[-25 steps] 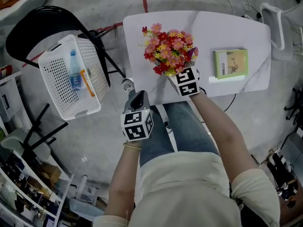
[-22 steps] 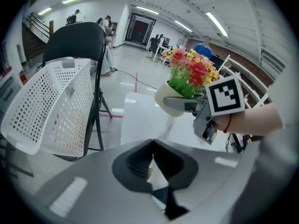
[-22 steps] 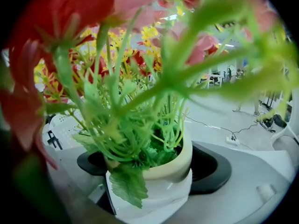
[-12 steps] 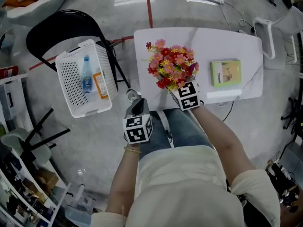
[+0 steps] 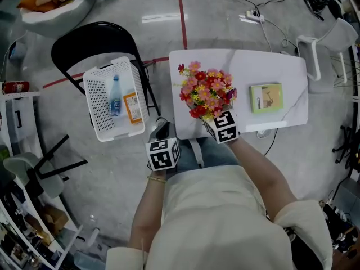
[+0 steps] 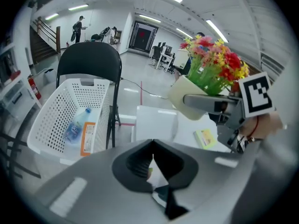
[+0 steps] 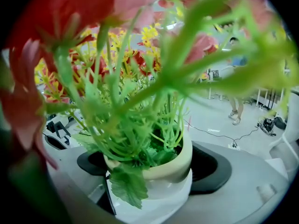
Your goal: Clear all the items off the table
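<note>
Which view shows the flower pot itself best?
The right gripper view: the cream flower pot sits close-up, clamped in the right gripper. The left gripper view shows it small and side-on. In the head view the flowers hide it.

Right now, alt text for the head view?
The right hand-held gripper holds a pot of colourful flowers over a white table with a green book. The shut left hand-held gripper hangs near a white basket on a black chair.
</note>
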The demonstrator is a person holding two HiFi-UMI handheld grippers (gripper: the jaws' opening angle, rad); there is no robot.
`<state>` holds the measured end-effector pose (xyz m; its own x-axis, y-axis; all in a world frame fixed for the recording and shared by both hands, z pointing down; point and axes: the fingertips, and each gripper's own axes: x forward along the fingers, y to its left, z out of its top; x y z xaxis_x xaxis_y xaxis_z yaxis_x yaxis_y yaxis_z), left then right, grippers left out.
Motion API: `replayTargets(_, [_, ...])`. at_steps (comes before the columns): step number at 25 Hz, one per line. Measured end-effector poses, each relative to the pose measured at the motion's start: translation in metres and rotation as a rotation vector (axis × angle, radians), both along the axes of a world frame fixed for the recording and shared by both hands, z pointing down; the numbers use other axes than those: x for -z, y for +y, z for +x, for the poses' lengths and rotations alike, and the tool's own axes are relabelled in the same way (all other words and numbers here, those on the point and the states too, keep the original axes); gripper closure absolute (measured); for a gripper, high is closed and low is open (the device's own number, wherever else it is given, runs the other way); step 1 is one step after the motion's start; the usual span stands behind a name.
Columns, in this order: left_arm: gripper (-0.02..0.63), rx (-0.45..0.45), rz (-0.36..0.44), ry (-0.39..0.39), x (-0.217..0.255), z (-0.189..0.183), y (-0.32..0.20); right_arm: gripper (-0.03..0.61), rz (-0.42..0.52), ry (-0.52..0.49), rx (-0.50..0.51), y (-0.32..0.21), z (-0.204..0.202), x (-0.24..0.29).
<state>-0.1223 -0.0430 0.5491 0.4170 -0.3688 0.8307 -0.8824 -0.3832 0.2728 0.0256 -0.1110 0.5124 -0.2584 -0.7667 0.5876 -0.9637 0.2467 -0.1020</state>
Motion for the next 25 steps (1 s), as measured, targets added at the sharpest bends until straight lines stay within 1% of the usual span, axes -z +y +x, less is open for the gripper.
replayTargets(4, [0.604,0.025,0.02,0.003,0.014,-0.015,-0.014,0.067,0.0,-0.003,-0.002,0.001,-0.011,0.017])
replayTargets(11, [0.604,0.054,0.047,-0.002,0.029,-0.043,-0.028,0.067,0.009,0.0,0.031,-0.001,-0.035,0.04])
replayTargets(19, [0.604,0.105,0.085,-0.001,0.046,-0.075,-0.047,0.067,0.023,-0.002,0.112,-0.014,-0.069,0.06])
replayTargets(25, [0.604,0.157,0.11,-0.005,0.051,-0.105,-0.06,0.067,0.026,0.007,0.191,-0.025,-0.103,0.061])
